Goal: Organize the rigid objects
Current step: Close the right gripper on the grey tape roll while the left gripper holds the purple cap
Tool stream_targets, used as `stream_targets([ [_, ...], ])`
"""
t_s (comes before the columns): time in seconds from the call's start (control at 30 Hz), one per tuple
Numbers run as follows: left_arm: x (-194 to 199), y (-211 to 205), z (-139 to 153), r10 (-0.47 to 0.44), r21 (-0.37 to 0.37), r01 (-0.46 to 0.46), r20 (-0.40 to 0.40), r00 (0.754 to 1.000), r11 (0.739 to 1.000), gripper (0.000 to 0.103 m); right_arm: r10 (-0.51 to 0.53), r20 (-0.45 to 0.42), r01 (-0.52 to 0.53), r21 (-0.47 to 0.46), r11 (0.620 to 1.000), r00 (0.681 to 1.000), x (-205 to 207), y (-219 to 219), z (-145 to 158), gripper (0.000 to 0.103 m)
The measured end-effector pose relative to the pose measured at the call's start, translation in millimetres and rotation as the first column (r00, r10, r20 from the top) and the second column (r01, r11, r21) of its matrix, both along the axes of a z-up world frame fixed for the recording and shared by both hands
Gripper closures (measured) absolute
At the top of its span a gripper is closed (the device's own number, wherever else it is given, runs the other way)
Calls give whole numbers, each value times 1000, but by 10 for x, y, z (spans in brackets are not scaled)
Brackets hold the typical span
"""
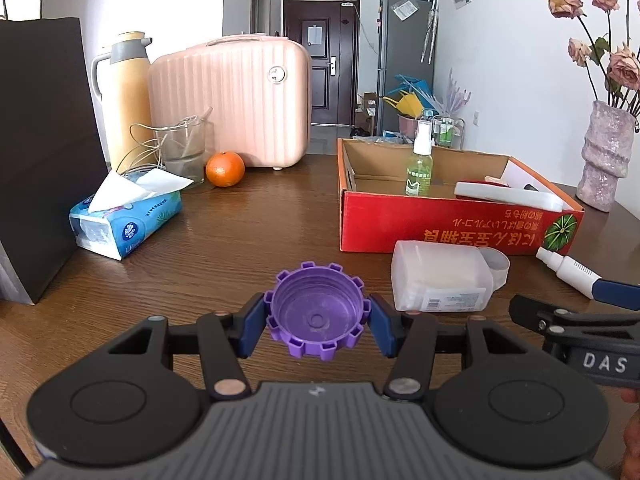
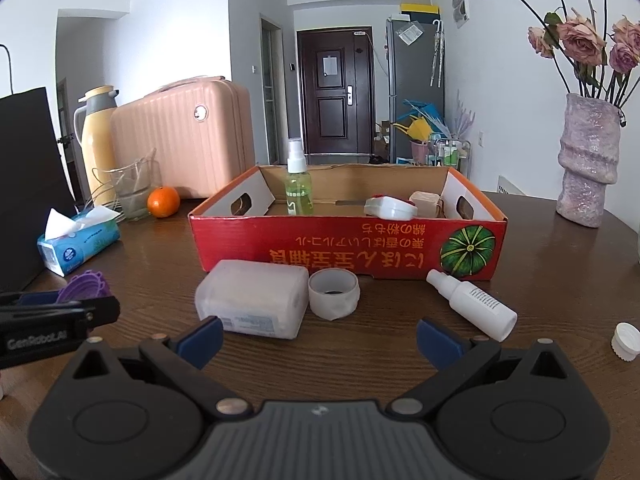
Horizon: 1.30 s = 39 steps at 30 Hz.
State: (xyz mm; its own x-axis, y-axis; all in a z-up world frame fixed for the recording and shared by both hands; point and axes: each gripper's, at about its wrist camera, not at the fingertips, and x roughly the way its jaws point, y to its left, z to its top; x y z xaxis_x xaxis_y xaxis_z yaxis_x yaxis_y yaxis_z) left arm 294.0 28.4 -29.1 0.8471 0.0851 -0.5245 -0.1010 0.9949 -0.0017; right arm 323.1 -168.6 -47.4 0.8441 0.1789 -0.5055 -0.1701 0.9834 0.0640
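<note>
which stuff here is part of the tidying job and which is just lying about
Part of the job:
- purple cap, clamped in the left hand-held gripper
- red box
- translucent container
- tape roll
- white spray bottle
- white cap

Just lying about:
- orange
- tissue pack
- pink case
- vase

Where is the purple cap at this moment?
In the left wrist view the purple cap is clamped between the blue pads of the left hand-held gripper, above the wooden table, left of the translucent box lying before the red carton.
</note>
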Motion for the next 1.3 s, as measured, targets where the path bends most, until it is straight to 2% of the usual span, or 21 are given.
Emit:
stream_targets([
  [0.27, -14, 2, 14, -3, -4, 3, 8, 1000, 1000, 48, -55, -12, 55, 20, 998, 998, 171, -152, -18, 1],
  [0.47, -22, 2, 19, -4, -5, 4, 11, 1000, 1000, 48, -56, -25, 55, -41, 998, 998, 377, -177, -79, 7],
  [0.93, 32, 12, -16, -1, -7, 1, -13, 1000, 1000, 48, 34, -88, -46, -130, 990, 996, 833, -96, -241, 16],
  [1.17, 49, 12, -24, 5, -4, -5, -21, 1000, 1000, 48, 97, -83, -110, -168, 980, 992, 969, -32, -278, 21],
  [1.23, 52, 5, -29, 7, -4, -8, -24, 1000, 1000, 48, 131, -85, -144, -166, 976, 988, 1009, -27, -300, 26],
  [1.3, 57, 0, -35, 9, -2, -9, -27, 1000, 1000, 48, 167, -91, -179, -153, 972, 982, 1039, -33, -317, 44],
])
